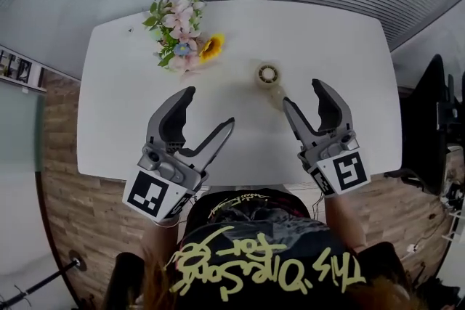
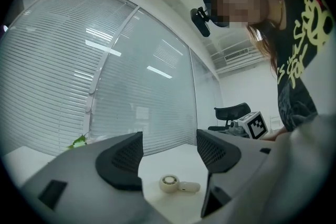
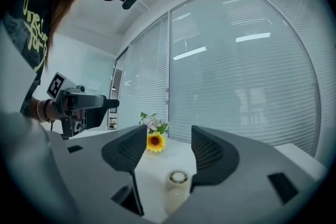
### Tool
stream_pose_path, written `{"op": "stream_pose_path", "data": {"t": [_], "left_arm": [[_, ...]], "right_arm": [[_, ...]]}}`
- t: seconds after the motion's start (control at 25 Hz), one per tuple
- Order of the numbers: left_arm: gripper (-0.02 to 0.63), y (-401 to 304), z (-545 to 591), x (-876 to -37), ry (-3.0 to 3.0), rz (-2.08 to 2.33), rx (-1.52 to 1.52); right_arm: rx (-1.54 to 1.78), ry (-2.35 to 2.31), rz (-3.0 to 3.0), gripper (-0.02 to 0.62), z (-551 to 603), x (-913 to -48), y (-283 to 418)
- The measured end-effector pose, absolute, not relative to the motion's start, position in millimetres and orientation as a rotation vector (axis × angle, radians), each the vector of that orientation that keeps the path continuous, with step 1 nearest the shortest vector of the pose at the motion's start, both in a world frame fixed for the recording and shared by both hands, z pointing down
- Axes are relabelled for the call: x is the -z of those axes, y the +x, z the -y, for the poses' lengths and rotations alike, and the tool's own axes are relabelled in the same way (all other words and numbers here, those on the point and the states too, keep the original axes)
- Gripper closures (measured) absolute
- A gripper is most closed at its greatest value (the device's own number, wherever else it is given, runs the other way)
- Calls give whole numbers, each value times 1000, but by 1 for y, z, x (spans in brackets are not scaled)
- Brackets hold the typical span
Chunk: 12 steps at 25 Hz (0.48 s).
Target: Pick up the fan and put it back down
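Fan (image 1: 269, 75) lies flat near the middle of the table (image 1: 116, 120); flowers (image 1: 182, 40) stand toward its far-left corner. Left gripper (image 1: 211, 106) and right gripper (image 1: 301, 92) hover, jaws spread, empty.

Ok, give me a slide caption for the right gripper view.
Open right tongs frame the small fan on the white table, flowers beyond.

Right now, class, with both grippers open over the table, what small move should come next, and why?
Probably ease the right gripper forward and down so its open jaws straddle the fan. The fan lies untouched on the table, ahead of that gripper and lined up between its jaws; the left gripper is farther off.
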<state>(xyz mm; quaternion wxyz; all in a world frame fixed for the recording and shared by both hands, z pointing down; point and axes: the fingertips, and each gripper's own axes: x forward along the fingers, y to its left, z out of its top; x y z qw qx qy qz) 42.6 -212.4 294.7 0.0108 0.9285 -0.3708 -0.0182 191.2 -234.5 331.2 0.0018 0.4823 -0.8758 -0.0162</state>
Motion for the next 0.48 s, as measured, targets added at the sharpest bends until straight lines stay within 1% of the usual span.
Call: {"op": "stream_pose_path", "data": {"t": [0.16, 0.48], "left_arm": [[293, 33, 211, -301, 2871, 1187, 30], [293, 12, 212, -313, 2825, 1240, 17]], "right_arm": [[-33, 1482, 2699, 345, 246, -356, 184], [-86, 1424, 2643, 345, 263, -400, 173]]}}
